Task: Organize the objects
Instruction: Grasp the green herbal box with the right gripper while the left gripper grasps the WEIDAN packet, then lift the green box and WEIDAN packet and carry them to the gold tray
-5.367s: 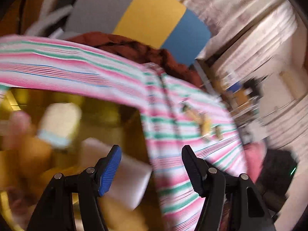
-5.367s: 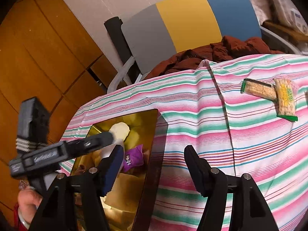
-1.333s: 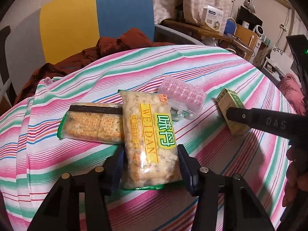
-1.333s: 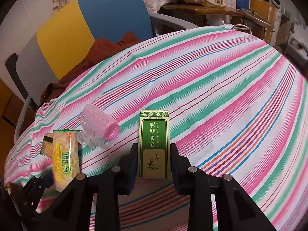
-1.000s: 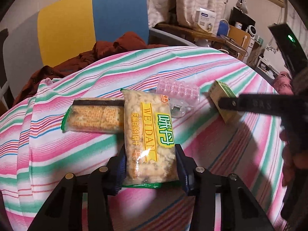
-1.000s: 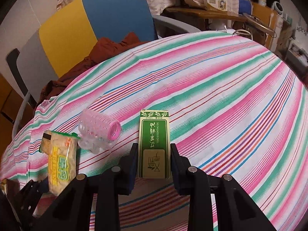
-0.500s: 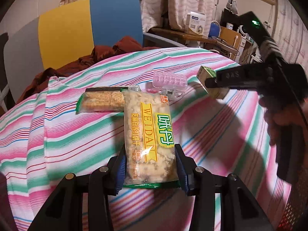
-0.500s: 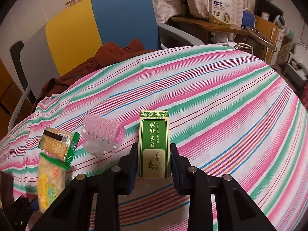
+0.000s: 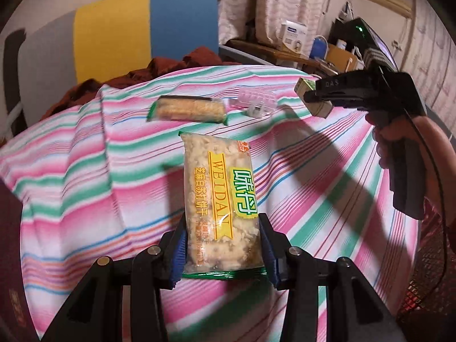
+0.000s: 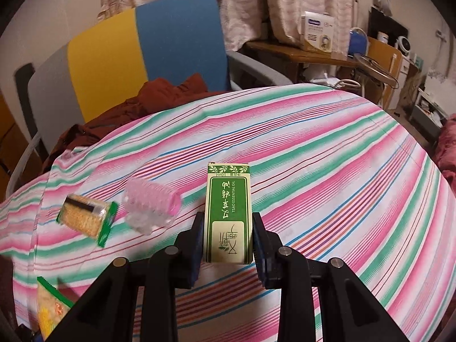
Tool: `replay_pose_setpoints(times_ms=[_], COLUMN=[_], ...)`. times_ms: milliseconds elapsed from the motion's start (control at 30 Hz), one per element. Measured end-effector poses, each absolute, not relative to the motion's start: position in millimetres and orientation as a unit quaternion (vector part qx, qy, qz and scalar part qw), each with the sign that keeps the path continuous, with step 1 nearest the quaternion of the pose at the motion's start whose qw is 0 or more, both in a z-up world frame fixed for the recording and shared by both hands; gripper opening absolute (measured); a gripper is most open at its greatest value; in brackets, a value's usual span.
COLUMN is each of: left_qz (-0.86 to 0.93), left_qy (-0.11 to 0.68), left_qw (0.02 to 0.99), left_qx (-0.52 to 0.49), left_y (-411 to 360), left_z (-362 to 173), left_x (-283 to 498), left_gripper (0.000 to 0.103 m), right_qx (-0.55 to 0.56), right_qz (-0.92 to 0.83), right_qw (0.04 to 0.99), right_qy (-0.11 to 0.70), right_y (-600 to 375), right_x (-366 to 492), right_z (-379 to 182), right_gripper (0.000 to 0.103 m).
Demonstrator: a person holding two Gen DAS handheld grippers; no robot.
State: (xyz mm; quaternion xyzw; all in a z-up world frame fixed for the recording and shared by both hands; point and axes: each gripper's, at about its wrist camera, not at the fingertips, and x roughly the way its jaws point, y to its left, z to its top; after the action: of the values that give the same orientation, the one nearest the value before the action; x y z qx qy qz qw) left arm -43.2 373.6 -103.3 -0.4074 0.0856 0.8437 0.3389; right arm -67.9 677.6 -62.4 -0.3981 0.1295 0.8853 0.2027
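My left gripper [image 9: 222, 245] is shut on a yellow-and-green snack packet [image 9: 221, 202], held above the striped tablecloth [image 9: 85, 171]. In the right wrist view my right gripper [image 10: 226, 242] is shut on a small green essential-oil box [image 10: 228, 213], lifted off the cloth. The same box [image 9: 312, 101] shows in the left wrist view, gripped at the upper right by the other handheld gripper. A cracker packet [image 9: 188, 109] [image 10: 87, 218] and a pink hair roller [image 10: 151, 201] [image 9: 258, 101] lie on the cloth beyond. The snack packet's corner [image 10: 52, 306] peeks in at the lower left of the right wrist view.
A grey, yellow and blue chair [image 10: 136, 51] with a brown garment [image 10: 159, 97] stands behind the table. A dark box edge [image 9: 11, 256] is at the left. A cluttered desk [image 10: 313, 54] and shelves fill the back right. A person's hand [image 9: 399, 139] holds the right gripper's handle.
My left gripper has carried the snack packet back and to the left, away from the cracker packet and roller. My right gripper has lifted the green box a little.
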Motion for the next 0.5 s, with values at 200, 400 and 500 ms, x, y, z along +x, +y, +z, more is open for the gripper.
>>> replay_pose_setpoints(times_ms=[200,400,500], left_qz=[0.841,0.834,0.83], left_qy=[0.096,0.064,0.048], left_qw=[0.348,0.363,0.375], left_qx=[-0.404,-0.411,-0.41], left_y=[359.2,331.1,315.5], left_z=[-102.2,-94.6,-87.0], left_x=[-29.9,-9.7,5.1], left_gripper=[0.045,0.045,0.045], right_qx=[-0.409,-0.411,-0.408], right_qz=[0.885,0.888,0.893], right_qw=[0.166,0.118,0.093], right_qy=[0.149,0.171,0.166], right_y=[655.9,620.5,595.8], right_x=[-54.4,-18.7,-2.4], right_z=[-52.9,-33.5,-26.8], right_gripper=[0.031,0.031,0.031])
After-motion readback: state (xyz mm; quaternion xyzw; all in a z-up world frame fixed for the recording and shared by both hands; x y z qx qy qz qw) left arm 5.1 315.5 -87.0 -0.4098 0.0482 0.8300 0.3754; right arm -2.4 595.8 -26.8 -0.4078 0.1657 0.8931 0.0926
